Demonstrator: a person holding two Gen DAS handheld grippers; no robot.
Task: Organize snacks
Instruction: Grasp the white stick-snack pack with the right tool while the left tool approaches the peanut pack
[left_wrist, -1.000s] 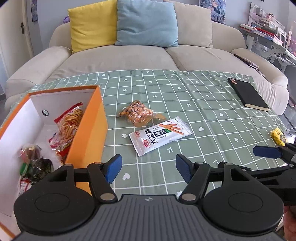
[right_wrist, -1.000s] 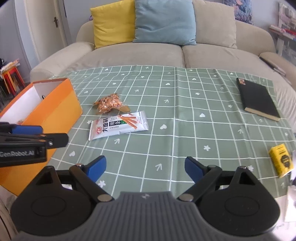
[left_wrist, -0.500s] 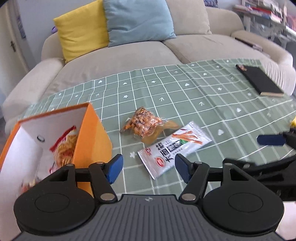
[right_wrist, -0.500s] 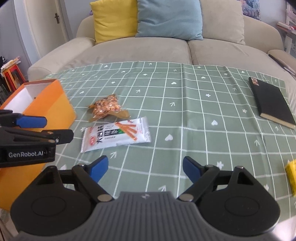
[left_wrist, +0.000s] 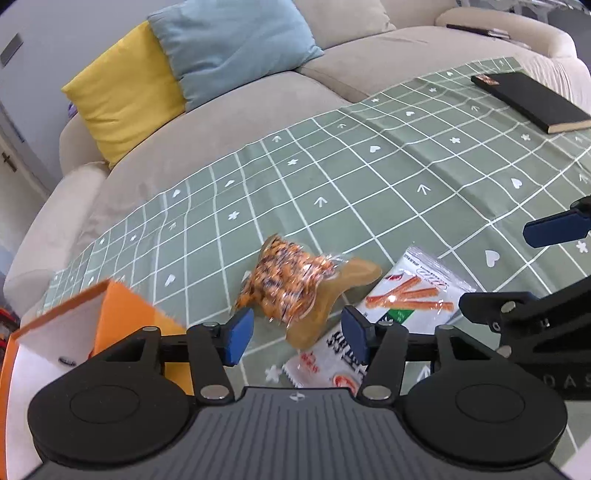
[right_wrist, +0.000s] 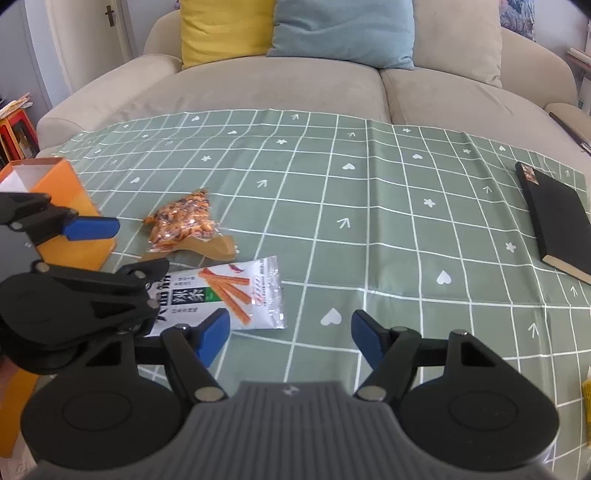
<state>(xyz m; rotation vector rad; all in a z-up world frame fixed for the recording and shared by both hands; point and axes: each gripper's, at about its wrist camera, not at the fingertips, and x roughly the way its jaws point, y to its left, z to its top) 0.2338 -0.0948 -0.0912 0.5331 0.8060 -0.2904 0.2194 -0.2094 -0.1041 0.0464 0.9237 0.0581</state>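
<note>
A clear bag of orange snack (left_wrist: 288, 284) lies on the green checked cloth just ahead of my left gripper (left_wrist: 297, 334). Its jaws are closing, the pads stand apart and touch nothing. A white packet printed with orange sticks (left_wrist: 402, 306) lies right beside the bag, partly under my left gripper's right finger. In the right wrist view the same white packet (right_wrist: 236, 291) lies ahead of the left finger of my right gripper (right_wrist: 289, 334). This gripper's jaws are closing too, with only cloth between them. The left gripper (right_wrist: 133, 247) hovers over the snack bag (right_wrist: 183, 221) there.
An orange box (left_wrist: 122, 317) with white inner walls stands at the left, close to the bag. A black book (right_wrist: 557, 218) lies at the far right of the cloth, a yellow packet (right_wrist: 587, 398) at the right edge. A beige sofa with yellow and blue cushions runs behind.
Both grippers have moved forward and down toward the two snacks, and both pairs of jaws have narrowed. The left gripper has rolled, so its view is tilted.
</note>
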